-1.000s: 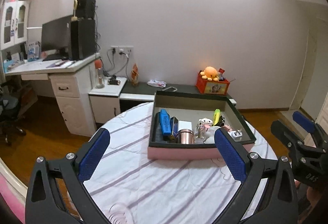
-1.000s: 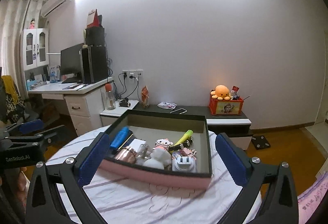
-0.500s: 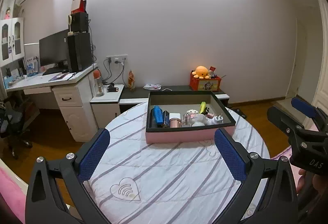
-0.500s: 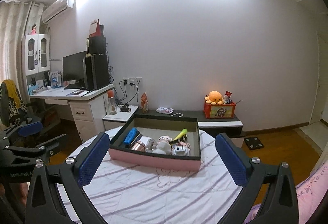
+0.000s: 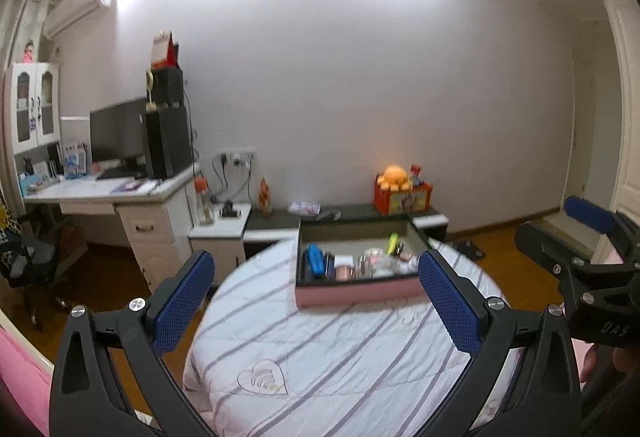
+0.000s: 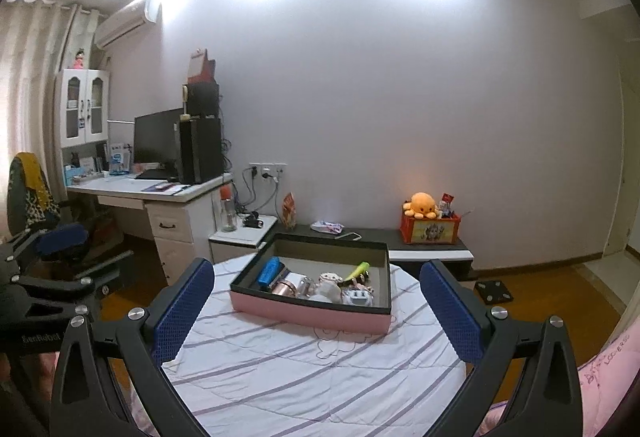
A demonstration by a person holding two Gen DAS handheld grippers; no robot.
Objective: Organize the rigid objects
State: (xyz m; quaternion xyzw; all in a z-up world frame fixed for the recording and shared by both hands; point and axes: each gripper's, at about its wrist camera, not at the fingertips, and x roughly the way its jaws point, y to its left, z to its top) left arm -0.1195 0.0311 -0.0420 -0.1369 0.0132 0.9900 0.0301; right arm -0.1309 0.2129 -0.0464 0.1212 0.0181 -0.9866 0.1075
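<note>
A pink box with a dark rim (image 5: 356,295) (image 6: 308,311) sits at the far side of a round table (image 5: 340,357) (image 6: 320,369) under a white cloth with purple stripes. Inside lie several small things: a blue case (image 5: 315,262) (image 6: 267,270), a copper cup (image 5: 345,271) (image 6: 285,289), a yellow-green tube (image 6: 359,270) and a white plug (image 6: 358,297). My left gripper (image 5: 316,301) is open and empty, well short of the box. My right gripper (image 6: 316,311) is open and empty too, held back over the near part of the table.
A white desk (image 6: 160,193) with a monitor and a black tower stands at the left. A low dark cabinet (image 6: 424,249) behind the table carries a red box with an orange plush toy (image 6: 420,205). A chair (image 6: 32,197) stands far left. Wooden floor surrounds the table.
Both grippers have pulled back and up from the box, which now looks smaller and farther away. Both stay open and empty. The box and its contents have not moved.
</note>
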